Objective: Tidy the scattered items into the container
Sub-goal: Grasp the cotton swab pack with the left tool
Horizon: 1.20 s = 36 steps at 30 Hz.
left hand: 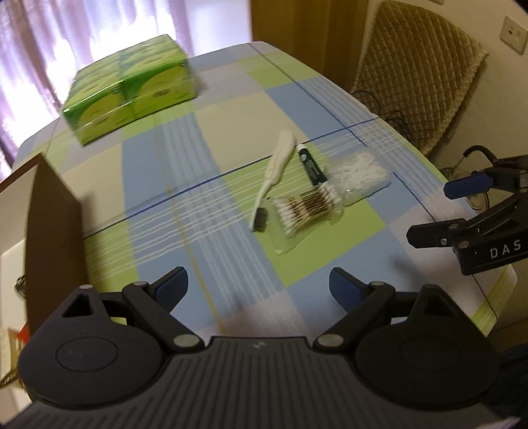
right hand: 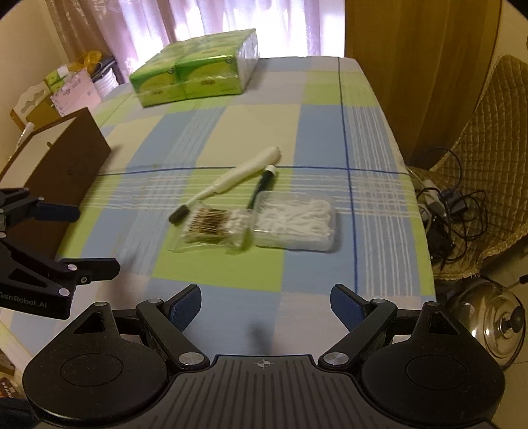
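Left wrist view: left claw (left hand: 259,285) spread wide, nothing between its fingers, hanging over bare checked cloth near the front edge of the bench (left hand: 211,138). Right claw (right hand: 265,305) likewise wide apart and empty, over the near edge; in the left view it enters from the right side, off the bench corner.

Scattered items sit together mid-bench, well apart from both claws, with open cloth on all sides:
- white toothbrush (right hand: 231,183), dark bristle head toward the camera, lying diagonally;
- small dark green tube (right hand: 264,186) with white cap, just beside the brush;
- clear packet of cotton swabs (right hand: 211,227), touching the brush head;
- clear flat case of white floss picks (right hand: 293,224), just beside the swab packet.

Container: brown box (right hand: 66,158) with pale interior at the left edge of the bench, near the left claw; its contents cannot be seen.

Green wrapped pack of tissues (right hand: 194,72) at the far end; print too blurred to read.

Legible writing: "GenRobot.AI" on the left claw body, "DAS" on the right.

Room: pinkish curtains (right hand: 198,23) behind, quilted tan chair (right hand: 488,158) at right with tangled cables (right hand: 448,211) and a steel pot lid (right hand: 498,323) below.
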Each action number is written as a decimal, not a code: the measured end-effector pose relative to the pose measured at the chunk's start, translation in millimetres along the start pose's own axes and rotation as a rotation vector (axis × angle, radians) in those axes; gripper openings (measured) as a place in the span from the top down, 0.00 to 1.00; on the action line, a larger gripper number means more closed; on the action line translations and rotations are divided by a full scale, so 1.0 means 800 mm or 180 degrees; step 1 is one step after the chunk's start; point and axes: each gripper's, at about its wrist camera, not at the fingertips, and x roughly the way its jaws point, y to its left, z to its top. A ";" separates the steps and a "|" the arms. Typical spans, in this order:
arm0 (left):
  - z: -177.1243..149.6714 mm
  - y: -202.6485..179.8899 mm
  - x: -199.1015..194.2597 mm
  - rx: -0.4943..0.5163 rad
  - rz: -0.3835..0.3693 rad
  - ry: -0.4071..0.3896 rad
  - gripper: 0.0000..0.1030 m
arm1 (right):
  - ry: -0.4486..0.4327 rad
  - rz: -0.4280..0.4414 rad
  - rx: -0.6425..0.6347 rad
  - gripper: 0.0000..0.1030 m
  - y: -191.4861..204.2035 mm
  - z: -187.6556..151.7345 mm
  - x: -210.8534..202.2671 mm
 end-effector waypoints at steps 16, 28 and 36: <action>0.031 -0.042 0.088 0.0760 -0.0262 -0.0007 0.28 | 0.0163 0.0124 -0.0500 0.12 -0.073 0.008 0.071; 0.049 -0.068 0.133 0.1630 -0.0465 -0.0170 0.28 | 0.0281 0.0293 -0.0838 0.12 -0.105 0.032 0.098; 0.051 -0.060 0.151 0.1616 -0.0860 -0.0020 0.61 | 0.0280 0.0394 -0.1028 0.12 -0.108 0.034 0.098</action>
